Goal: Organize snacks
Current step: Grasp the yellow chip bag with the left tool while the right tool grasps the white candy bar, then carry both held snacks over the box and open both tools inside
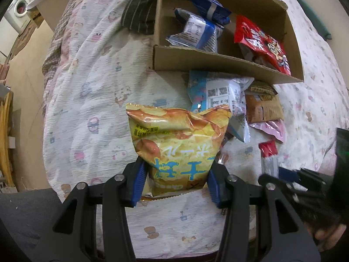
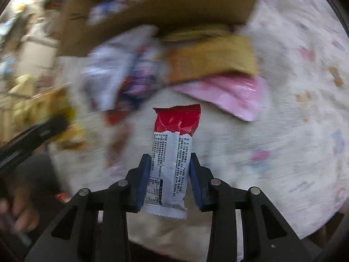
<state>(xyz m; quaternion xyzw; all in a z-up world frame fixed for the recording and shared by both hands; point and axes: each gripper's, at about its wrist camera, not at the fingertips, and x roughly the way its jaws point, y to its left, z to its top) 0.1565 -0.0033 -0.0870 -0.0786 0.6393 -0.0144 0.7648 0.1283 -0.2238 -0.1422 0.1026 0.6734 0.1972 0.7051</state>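
My left gripper (image 1: 176,174) is shut on a yellow chip bag (image 1: 178,139) and holds it above the bed. My right gripper (image 2: 170,170) is shut on a red and white snack bar (image 2: 173,150), also seen in the left wrist view (image 1: 268,150). A divided cardboard box (image 1: 218,62) lies ahead, holding blue and white packets (image 1: 196,30) and a red bag (image 1: 261,43). Loose snacks lie in front of it: a light blue packet (image 1: 218,93), a brown bag (image 1: 264,107) and a pink packet (image 1: 272,128). The right wrist view is blurred; it shows the box (image 2: 165,15), brown bag (image 2: 213,61) and pink packet (image 2: 231,93).
The bed is covered by a white patterned sheet (image 1: 93,83). A dark striped cloth (image 1: 139,15) lies left of the box. The bed edge drops to the floor on the left, with a washing machine (image 1: 18,8) far off.
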